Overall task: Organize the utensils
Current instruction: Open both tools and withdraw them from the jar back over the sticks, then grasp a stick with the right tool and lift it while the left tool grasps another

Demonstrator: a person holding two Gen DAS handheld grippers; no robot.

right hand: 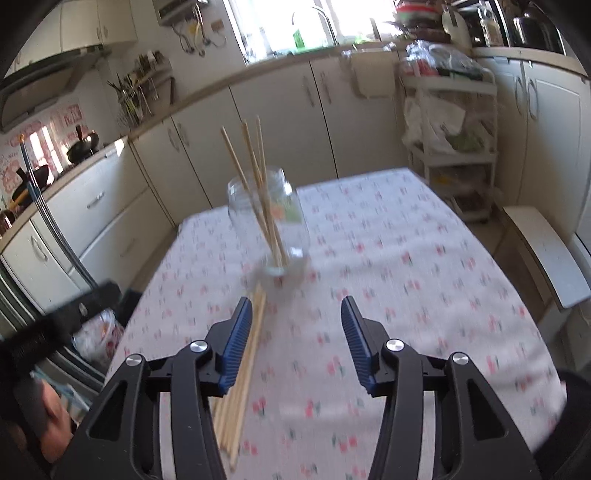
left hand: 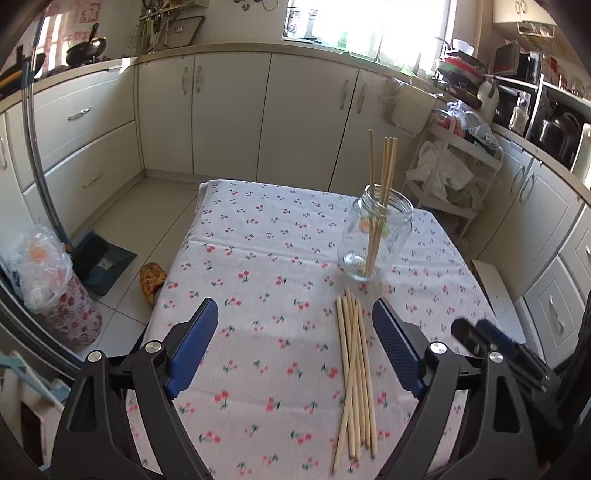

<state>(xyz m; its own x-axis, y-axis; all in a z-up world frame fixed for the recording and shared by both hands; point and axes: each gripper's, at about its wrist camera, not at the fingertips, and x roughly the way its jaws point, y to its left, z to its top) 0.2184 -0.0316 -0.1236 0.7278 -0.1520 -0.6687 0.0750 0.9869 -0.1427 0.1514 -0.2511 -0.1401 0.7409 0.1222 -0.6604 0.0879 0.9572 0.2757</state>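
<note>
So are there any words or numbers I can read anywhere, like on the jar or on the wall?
No text here can be read.
Glass jar: its small orange and green sticker is too blurred to read.
Red and white wall decoration: the characters are too small and washed out by light to read.
Pink wall stickers: too blurred to read.
Green bottle by the window: any label is too small to read.

Glass, wood, cloth ahead of your tools.
Your jar (left hand: 375,236) is glossy clear glass; chopsticks (left hand: 354,376) pale matt wood; tablecloth (left hand: 266,258) soft printed cloth.
</note>
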